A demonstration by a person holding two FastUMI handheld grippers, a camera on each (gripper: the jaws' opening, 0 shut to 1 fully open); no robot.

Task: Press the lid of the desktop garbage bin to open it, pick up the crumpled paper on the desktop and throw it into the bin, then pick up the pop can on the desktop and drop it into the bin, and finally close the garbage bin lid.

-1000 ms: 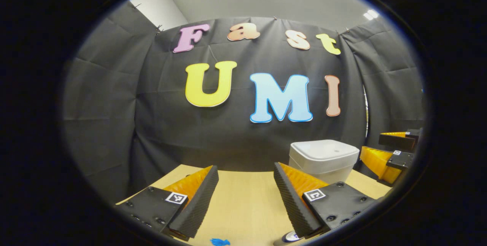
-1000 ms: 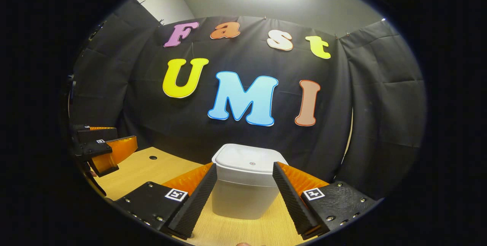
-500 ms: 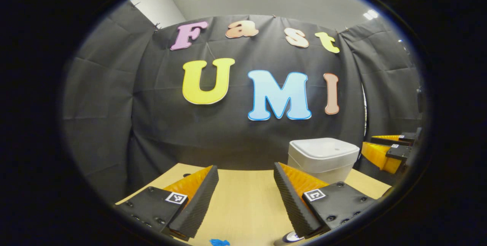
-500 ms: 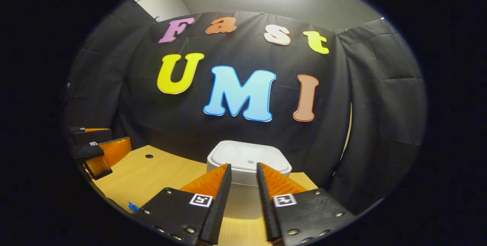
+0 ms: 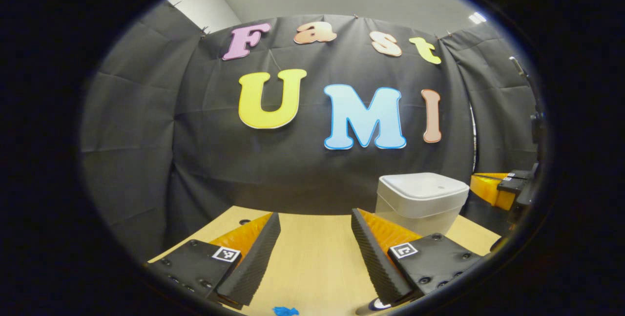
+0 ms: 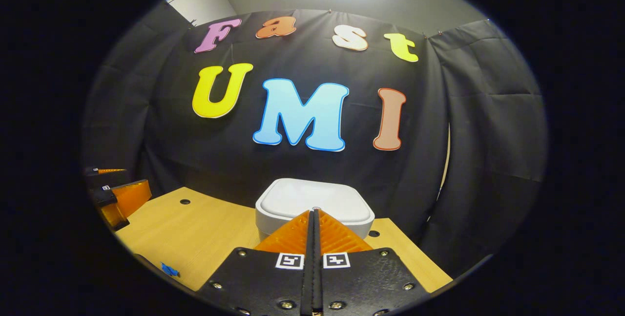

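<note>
The white desktop bin (image 6: 293,203) stands at the back of the wooden table (image 6: 205,238), its lid down. My right gripper (image 6: 316,212) is shut with nothing in it, its tips over the front edge of the lid; I cannot tell whether they touch. From the left gripper view the bin (image 5: 422,199) is at the right. My left gripper (image 5: 315,214) hovers open and empty above the table. A small blue crumpled piece (image 5: 285,311) lies below it, and a round can top (image 5: 376,306) peeks out under one finger.
The right gripper (image 5: 505,186) shows beyond the bin in the left gripper view. My left gripper (image 6: 114,199) sits at the table's left edge. The blue piece (image 6: 170,270) lies near the front edge. Small round holes (image 6: 184,201) mark the tabletop. Black cloth walls stand close behind.
My right gripper has gone from open to shut and moved forward and up, over the bin lid. My left gripper has barely moved.
</note>
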